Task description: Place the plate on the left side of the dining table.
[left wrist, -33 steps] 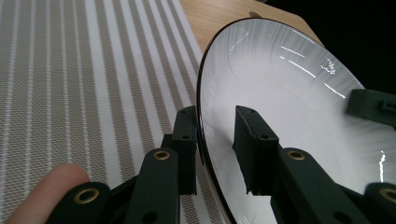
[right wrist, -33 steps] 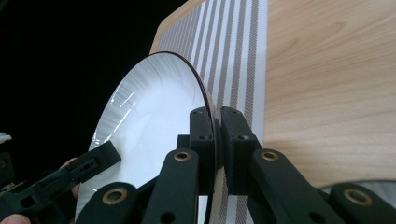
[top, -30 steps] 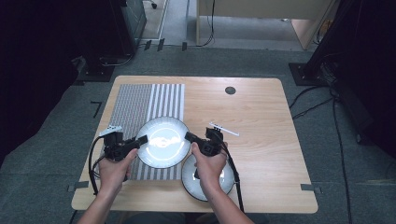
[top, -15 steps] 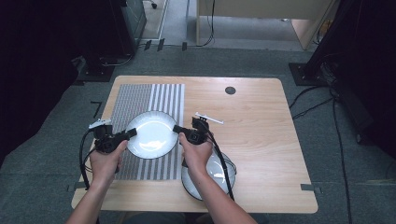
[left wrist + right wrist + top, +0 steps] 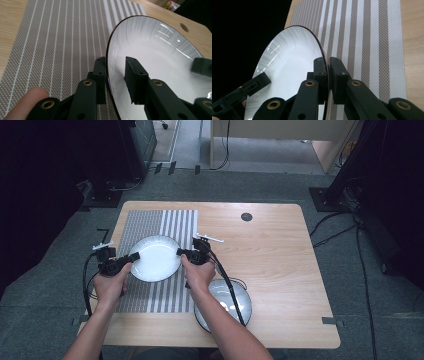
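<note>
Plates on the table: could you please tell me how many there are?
2. One white plate is held by its rim between the two tools above the striped placemat. The second plate lies on the bare wood near the front edge, partly hidden by the right forearm.

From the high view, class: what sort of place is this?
Probably a lab or recording workroom, not a dining room: a bare wooden table on grey carpet, loose cables on the floor, dark equipment stands behind.

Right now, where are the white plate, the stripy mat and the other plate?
white plate [image 5: 155,258], high view, its middle
stripy mat [image 5: 165,222], high view, far bare part
other plate [image 5: 235,302], high view, right part
</note>
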Action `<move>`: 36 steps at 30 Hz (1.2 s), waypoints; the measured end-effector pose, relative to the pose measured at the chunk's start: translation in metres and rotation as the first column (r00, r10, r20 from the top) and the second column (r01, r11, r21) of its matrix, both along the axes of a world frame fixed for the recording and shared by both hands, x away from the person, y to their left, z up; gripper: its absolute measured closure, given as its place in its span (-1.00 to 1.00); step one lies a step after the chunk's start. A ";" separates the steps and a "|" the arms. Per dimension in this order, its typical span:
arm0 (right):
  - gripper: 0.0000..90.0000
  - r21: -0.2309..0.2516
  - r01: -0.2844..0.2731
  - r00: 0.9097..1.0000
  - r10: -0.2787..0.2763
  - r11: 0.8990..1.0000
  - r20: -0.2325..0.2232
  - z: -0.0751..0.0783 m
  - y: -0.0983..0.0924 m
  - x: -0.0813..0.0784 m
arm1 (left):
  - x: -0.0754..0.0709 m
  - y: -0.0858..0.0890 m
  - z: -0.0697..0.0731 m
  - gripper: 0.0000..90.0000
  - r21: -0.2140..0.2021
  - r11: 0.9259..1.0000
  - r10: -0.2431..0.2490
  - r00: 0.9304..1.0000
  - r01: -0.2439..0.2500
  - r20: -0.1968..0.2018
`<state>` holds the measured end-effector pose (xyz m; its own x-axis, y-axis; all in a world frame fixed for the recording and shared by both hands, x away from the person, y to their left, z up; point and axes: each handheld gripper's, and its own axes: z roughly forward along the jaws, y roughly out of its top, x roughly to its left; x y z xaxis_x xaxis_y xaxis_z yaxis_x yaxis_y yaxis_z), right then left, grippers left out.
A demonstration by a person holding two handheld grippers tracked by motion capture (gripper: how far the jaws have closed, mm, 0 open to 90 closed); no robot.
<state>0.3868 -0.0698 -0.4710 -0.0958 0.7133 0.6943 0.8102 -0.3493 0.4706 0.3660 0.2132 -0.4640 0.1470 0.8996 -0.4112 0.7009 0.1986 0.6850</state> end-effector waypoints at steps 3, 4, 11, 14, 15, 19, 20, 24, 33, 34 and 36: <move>0.90 -0.045 -0.005 1.000 0.005 0.999 0.010 -0.008 0.008 0.014 | 0.012 0.000 -0.003 0.62 0.028 0.999 0.017 1.000 -0.016 -0.006; 0.89 -0.049 -0.004 1.000 0.005 0.999 0.004 -0.011 0.009 0.017 | 0.012 0.000 -0.003 0.63 0.028 0.999 0.017 1.000 -0.016 -0.006; 0.90 -0.083 -0.002 1.000 0.005 0.997 0.030 -0.021 0.016 0.037 | 0.036 0.001 -0.011 0.64 0.048 0.997 0.053 0.998 -0.053 -0.016; 0.90 -0.082 0.009 1.000 -0.007 0.997 0.026 -0.027 0.019 0.042 | 0.042 0.000 -0.015 0.63 0.064 0.996 0.065 0.998 -0.064 -0.017; 0.90 -0.071 0.012 1.000 -0.010 0.997 0.027 -0.029 0.019 0.044 | 0.044 -0.001 -0.017 0.63 0.066 0.996 0.065 0.998 -0.063 -0.020; 0.90 -0.089 0.024 0.999 -0.021 0.996 0.029 -0.035 0.020 0.050 | 0.052 0.000 -0.021 0.60 0.084 0.995 0.065 0.996 -0.061 -0.054; 0.90 -0.091 0.025 0.999 -0.022 0.996 0.032 -0.036 0.022 0.050 | 0.053 0.000 -0.021 0.60 0.088 0.994 0.072 0.996 -0.067 -0.055; 0.90 -0.091 0.024 0.999 -0.020 0.996 0.044 -0.038 0.025 0.051 | 0.056 0.000 -0.021 0.60 0.100 0.992 0.080 0.996 -0.075 -0.045; 0.90 -0.106 0.032 0.998 -0.026 0.994 0.054 -0.048 0.024 0.054 | 0.064 0.001 -0.033 0.61 0.090 0.994 0.063 0.995 -0.055 -0.080; 0.90 -0.106 0.032 0.998 -0.026 0.994 0.054 -0.048 0.024 0.054 | 0.064 0.001 -0.033 0.60 0.090 0.994 0.063 0.995 -0.055 -0.080; 0.91 -0.113 0.033 0.998 -0.027 0.993 0.055 -0.048 0.024 0.054 | 0.064 0.001 -0.034 0.60 0.088 0.995 0.061 0.994 -0.054 -0.085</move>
<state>0.4406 -0.0456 -0.5189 -0.1083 0.7903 0.6031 0.7727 -0.3147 0.5512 0.4299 0.2144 -0.4975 0.0608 0.9380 -0.3414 0.7480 0.1836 0.6378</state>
